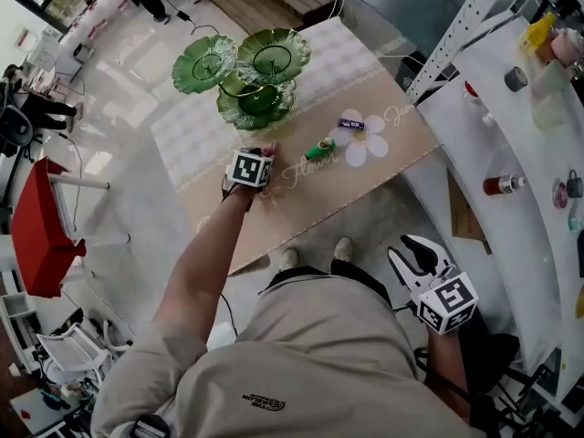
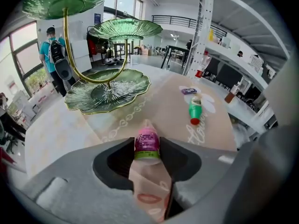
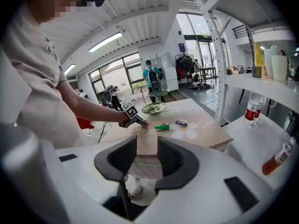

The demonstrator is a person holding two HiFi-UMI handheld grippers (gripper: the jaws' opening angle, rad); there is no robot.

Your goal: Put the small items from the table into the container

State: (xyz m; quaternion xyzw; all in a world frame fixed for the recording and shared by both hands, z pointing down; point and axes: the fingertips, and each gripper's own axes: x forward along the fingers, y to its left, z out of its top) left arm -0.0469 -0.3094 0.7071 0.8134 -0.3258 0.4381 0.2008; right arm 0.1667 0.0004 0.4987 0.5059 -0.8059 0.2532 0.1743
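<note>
The head view looks steeply down on the table (image 1: 351,67); both gripper views face it.

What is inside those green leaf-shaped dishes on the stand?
Nothing shows in the left dish, the right dish or the visible part of the lowest dish. The upper two overlap its far side, so that part stays hidden.

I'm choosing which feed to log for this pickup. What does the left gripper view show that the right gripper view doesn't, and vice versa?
Left gripper view only: the pink bottle between its own open jaws. Right gripper view only: the person's arm carrying the left claw, plus its own jaws with nothing between. Both: the green bottle, purple packet and green tiered dish on the table.
</note>
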